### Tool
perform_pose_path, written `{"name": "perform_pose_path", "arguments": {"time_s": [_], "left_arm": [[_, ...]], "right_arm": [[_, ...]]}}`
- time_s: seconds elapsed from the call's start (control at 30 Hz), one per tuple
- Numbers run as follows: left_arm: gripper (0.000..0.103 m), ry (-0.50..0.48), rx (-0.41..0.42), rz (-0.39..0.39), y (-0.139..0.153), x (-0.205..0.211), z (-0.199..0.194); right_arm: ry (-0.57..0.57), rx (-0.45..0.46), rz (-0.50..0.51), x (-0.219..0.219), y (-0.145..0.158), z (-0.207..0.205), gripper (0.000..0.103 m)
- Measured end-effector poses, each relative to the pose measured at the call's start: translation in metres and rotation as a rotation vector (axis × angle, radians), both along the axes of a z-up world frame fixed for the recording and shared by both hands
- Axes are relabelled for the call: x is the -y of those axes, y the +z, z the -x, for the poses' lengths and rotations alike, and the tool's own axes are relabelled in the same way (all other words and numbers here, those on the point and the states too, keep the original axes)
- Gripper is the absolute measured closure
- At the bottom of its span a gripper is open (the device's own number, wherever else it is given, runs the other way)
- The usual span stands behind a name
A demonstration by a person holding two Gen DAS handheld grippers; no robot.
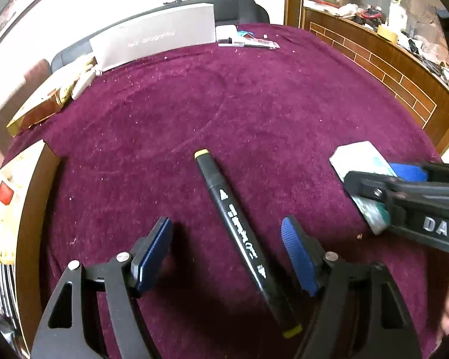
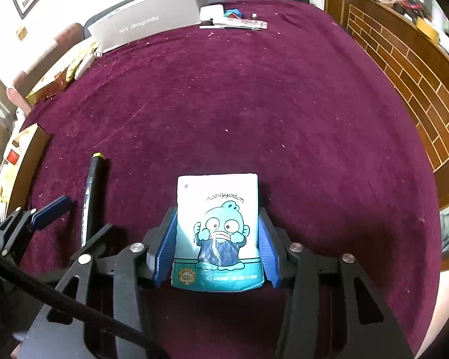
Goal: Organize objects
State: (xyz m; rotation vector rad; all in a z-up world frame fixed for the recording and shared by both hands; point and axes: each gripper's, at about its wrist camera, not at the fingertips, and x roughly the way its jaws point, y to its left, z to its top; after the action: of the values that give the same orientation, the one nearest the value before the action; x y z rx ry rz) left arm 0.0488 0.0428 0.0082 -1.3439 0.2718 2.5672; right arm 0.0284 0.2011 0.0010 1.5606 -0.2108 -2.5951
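Between the right gripper's (image 2: 214,248) jaws sits the tissue pack (image 2: 218,233), flat on the maroon worktop (image 2: 254,104). Both blue pads (image 2: 166,251) lie along its side edges, apparently touching, so it reads as gripped, lower half only. The pack is soft, so the squeeze should be just enough to hold, and the lift straight up so it doesn't fold or slide out forward.

The left gripper (image 1: 227,254) has its jaws open, nothing held. The marker (image 1: 242,239) lies on the cloth between them, nearer the right pad (image 1: 296,254) than the left one and clear of both. Its body runs slanted along the jaw line, one yellow-banded end out past the tips, the other back toward the jaw roots.

Judgement for the marker pick: shift the gripper a little toward the right-pad side to centre it, roll slightly so the pads meet the barrel square, come down near the cloth, then close on mid-barrel. An off-centre close would likely spin or roll it away.

The right gripper's body is just beside the left one's right jaw, so the lifts need staggering to avoid a knock.
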Motion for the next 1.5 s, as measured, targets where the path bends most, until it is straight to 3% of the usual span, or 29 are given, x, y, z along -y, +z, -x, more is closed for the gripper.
{"name": "perform_pose_path", "arguments": {"time_s": [0.03, 0.1, 0.17, 0.37, 0.53, 0.67, 0.87, 1.07, 1.27, 1.5], "left_arm": [[0.034, -0.011, -0.007, 0.003, 0.0, 0.0, 0.0], [0.047, -0.056, -0.004, -0.014, 0.001, 0.001, -0.001], [0.091, -0.081, 0.004, -0.035, 0.005, 0.006, -0.004], [0.092, -0.086, 0.022, -0.179, 0.022, 0.041, -0.019], [0.092, -0.052, -0.04, -0.274, 0.051, 0.082, -0.04], [0.092, 0.018, -0.112, -0.338, 0.081, 0.133, -0.054], [0.091, 0.202, -0.198, -0.339, 0.106, 0.229, -0.058], [0.091, 0.339, -0.176, -0.274, 0.089, 0.302, -0.042], [0.091, 0.379, -0.079, -0.253, 0.053, 0.34, -0.023], [0.091, 0.396, 0.016, -0.308, 0.028, 0.362, -0.008]], "right_arm": [[-0.002, -0.001, 0.0, -0.001, 0.0, -0.002, 0.055], [-0.005, -0.004, -0.007, 0.002, 0.001, -0.004, 0.055], [-0.012, -0.003, -0.003, 0.003, 0.001, -0.004, 0.055], [-0.028, 0.005, 0.061, 0.003, 0.004, -0.01, 0.055], [-0.009, -0.003, 0.102, 0.014, 0.013, -0.017, 0.056], [0.036, -0.031, 0.117, 0.036, 0.031, -0.021, 0.056], [0.159, -0.075, 0.135, 0.1, 0.061, -0.022, 0.056], [0.287, -0.083, 0.154, 0.181, 0.077, -0.011, 0.056], [0.391, -0.089, 0.156, 0.262, 0.089, 0.008, 0.055], [0.488, -0.049, 0.104, 0.361, 0.08, 0.049, 0.055]]}}
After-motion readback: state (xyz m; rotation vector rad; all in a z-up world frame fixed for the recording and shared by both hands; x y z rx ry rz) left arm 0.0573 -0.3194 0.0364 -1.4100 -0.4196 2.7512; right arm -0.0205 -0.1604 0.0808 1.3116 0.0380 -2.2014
